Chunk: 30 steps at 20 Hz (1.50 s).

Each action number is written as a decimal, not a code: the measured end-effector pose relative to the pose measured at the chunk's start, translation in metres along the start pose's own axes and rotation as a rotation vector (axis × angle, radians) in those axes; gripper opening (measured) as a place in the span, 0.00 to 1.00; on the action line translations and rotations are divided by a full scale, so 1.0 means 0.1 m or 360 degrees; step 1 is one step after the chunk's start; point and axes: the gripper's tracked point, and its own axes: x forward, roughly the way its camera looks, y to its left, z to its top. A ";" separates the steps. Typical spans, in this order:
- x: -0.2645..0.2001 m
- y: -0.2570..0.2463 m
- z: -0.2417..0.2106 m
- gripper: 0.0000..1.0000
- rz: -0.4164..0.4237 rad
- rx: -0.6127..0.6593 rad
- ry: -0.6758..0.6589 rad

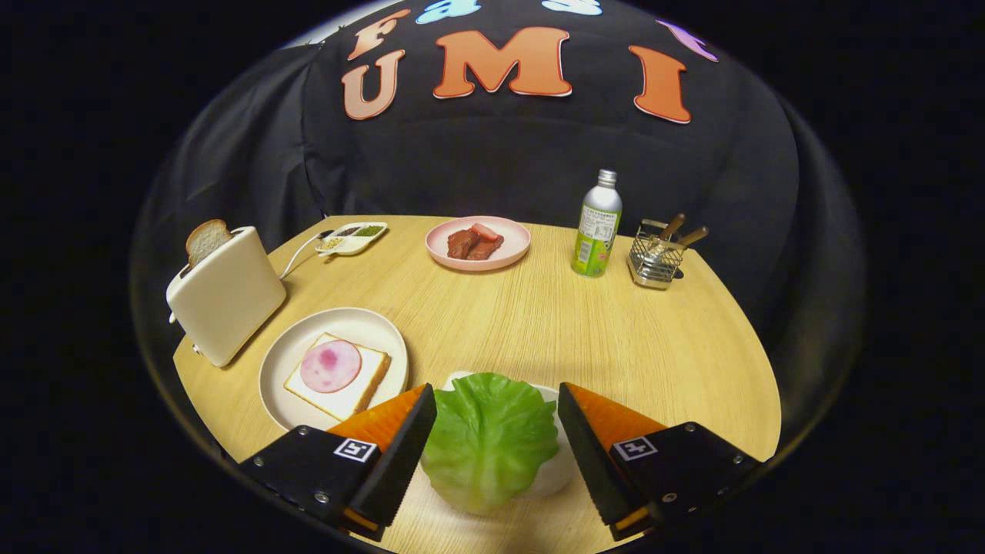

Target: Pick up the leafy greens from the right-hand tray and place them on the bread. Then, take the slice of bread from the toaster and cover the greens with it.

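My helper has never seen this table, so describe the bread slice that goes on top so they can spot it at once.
Start at the round wooden table and find the cream toaster, beside the white plate. The bread slice stands upright in its slot. Unlike the flat slice on the plate, it carries no pink ham. The open gripper straddles the leafy greens.

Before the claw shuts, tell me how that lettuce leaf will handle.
The lettuce leaf looks thin and cupped, so it will probably crumple or fold under a hard squeeze. It seems light and should lift easily off its white dish. The claw is open, straddling the leaf, so the grip would likely land on its edges.
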 end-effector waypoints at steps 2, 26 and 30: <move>0.05 0.03 -0.08 0.96 0.0026 -0.0011 0.0065; 0.44 0.09 -0.51 0.05 0.0045 0.0002 0.0327; 0.30 0.20 -0.31 0.03 0.0117 0.0059 0.0212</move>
